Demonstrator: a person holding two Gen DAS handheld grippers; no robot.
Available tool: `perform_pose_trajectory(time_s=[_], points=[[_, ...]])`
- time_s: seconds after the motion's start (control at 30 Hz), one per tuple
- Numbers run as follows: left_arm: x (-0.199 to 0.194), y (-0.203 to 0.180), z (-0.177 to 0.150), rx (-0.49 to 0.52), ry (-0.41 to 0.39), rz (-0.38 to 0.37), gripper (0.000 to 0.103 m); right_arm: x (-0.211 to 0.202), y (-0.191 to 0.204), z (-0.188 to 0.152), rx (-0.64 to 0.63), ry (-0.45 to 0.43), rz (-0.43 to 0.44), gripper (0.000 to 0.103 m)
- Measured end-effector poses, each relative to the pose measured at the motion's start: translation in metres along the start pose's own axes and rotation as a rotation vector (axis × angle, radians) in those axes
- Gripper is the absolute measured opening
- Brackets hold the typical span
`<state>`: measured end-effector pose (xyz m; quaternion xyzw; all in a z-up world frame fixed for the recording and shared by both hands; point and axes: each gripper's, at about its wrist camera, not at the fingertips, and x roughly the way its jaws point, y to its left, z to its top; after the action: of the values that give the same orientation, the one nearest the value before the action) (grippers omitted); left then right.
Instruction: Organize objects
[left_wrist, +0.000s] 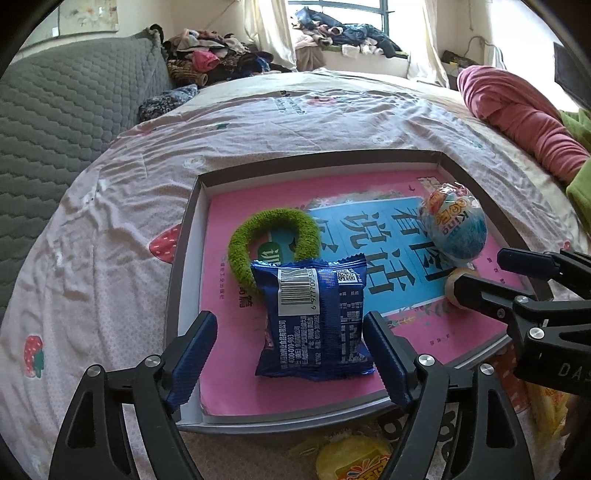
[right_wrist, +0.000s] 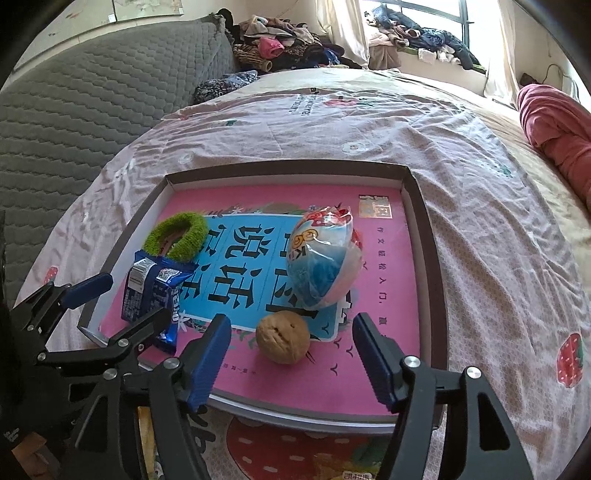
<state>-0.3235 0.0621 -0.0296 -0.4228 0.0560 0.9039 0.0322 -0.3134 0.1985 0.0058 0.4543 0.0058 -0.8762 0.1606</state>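
A strawberry-print sheet covers the bed, with a grey quilted headboard, piled clothes and a pink blanket.

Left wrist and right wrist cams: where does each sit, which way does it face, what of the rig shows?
Left wrist: on the left gripper, angled down over the tray's near left; blue foil snack packet lies between its open jaws; right gripper enters at right.
Right wrist: on the right gripper, angled down over the near right; round tan walnut sits ahead of its open jaws; left gripper at left.
Shared: grey shallow tray, pink book, green fuzzy hair tie, wrapped egg-shaped toy.
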Motion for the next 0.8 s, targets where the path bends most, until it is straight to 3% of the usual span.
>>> perform_pose_trajectory(time_s=[0.4,0.6,0.8], points=[[-0.011,0.007,0.004,-0.022,-0.021,-0.01,0.091,-0.013,-0.003,0.003,0.033,-0.031,0.008,0.085],[-0.015,0.009,0.005,-0.031,-0.029,-0.018,0.099,-0.017,-0.003,0.004,0.044,-0.042,0.016,0.085],[-0.022,0.011,0.007,-0.041,-0.045,-0.022,0.1,-0.026,-0.001,0.007,0.05,-0.073,0.025,0.089]])
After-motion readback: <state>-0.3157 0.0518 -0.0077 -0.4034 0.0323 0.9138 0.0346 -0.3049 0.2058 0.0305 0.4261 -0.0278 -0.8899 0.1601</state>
